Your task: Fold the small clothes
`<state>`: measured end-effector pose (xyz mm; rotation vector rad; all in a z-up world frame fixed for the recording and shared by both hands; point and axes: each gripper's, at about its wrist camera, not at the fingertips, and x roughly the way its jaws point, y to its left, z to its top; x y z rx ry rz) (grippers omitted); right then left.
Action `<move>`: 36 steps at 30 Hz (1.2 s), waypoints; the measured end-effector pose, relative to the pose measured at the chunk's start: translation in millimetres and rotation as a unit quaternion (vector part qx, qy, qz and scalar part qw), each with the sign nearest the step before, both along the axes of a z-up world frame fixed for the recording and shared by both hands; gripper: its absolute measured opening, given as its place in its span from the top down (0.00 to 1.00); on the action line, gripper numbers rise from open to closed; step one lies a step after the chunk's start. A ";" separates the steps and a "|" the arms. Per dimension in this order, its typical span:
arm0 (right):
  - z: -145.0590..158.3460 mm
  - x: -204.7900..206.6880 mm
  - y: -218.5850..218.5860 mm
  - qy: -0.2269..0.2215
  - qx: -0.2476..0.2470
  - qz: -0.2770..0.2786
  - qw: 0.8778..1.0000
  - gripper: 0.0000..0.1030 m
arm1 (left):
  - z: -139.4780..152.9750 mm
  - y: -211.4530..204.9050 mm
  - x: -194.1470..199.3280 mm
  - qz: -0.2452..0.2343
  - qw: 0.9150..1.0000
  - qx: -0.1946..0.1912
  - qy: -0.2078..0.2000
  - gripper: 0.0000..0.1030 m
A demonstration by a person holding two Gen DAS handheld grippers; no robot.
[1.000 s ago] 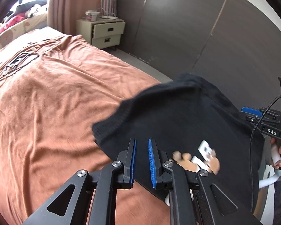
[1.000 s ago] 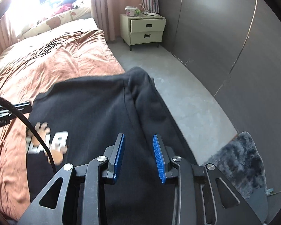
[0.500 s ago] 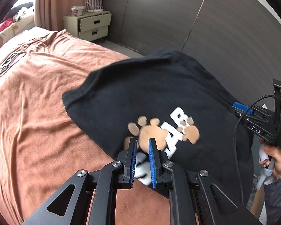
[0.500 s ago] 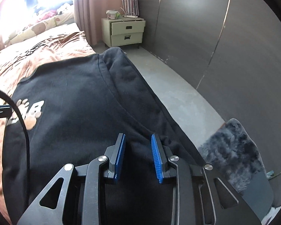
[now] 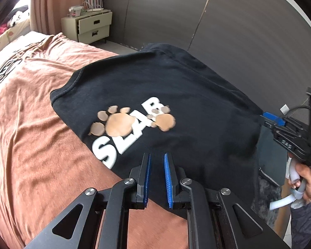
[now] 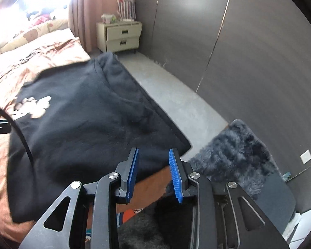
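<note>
A small black sweatshirt (image 5: 197, 87) with brown paw prints and white letters lies spread on the brown bed cover (image 5: 31, 124), its right side hanging over the bed's edge. My left gripper (image 5: 156, 155) hovers over the near hem, its blue pads a narrow gap apart with nothing pinched. In the right wrist view the sweatshirt (image 6: 83, 124) fills the middle. My right gripper (image 6: 153, 151) is above its near right corner, jaws opening, with nothing between them. In the left wrist view the right gripper (image 5: 269, 120) sits at the garment's right edge, held by a hand (image 5: 304, 178).
A cream nightstand (image 5: 91, 29) stands at the bed's far end beside a curtain. Dark wardrobe panels (image 5: 238, 31) line the right. Grey floor (image 6: 176, 99) and a fluffy grey rug (image 6: 238, 151) lie beside the bed. A black cable (image 6: 20, 137) crosses the left of the right wrist view.
Both grippers have drawn back across the sweatshirt towards its near hem. The paw print and letters have come fully into the left wrist view. The right gripper now reaches the hem corner.
</note>
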<state>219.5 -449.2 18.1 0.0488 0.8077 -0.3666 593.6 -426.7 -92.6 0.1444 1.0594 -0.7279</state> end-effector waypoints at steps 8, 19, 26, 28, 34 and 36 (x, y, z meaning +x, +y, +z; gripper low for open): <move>42.8 -60.3 30.2 -0.046 -0.005 0.006 0.999 0.73 | 37.0 5.8 -35.0 0.003 1.000 -0.012 -0.016 0.85; 80.0 -147.5 85.6 -0.105 -0.008 0.018 0.994 0.24 | 95.9 58.5 -97.3 0.029 0.996 -0.027 -0.075 0.29; 90.2 -187.8 121.0 -0.126 -0.011 0.019 0.992 0.08 | 127.8 110.9 -134.6 0.073 0.989 -0.042 -0.118 0.00; 92.8 -203.0 131.7 -0.135 -0.005 0.019 0.991 0.01 | 133.1 124.7 -145.5 0.082 0.989 -0.044 -0.117 0.00; 100.7 -246.0 156.2 -0.159 0.007 0.024 0.987 0.00 | 147.7 166.2 -185.3 0.101 0.985 -0.057 -0.128 0.00; 102.7 -258.8 166.0 -0.165 0.009 0.031 0.986 0.00 | 153.6 185.0 -202.8 0.110 0.983 -0.064 -0.134 0.00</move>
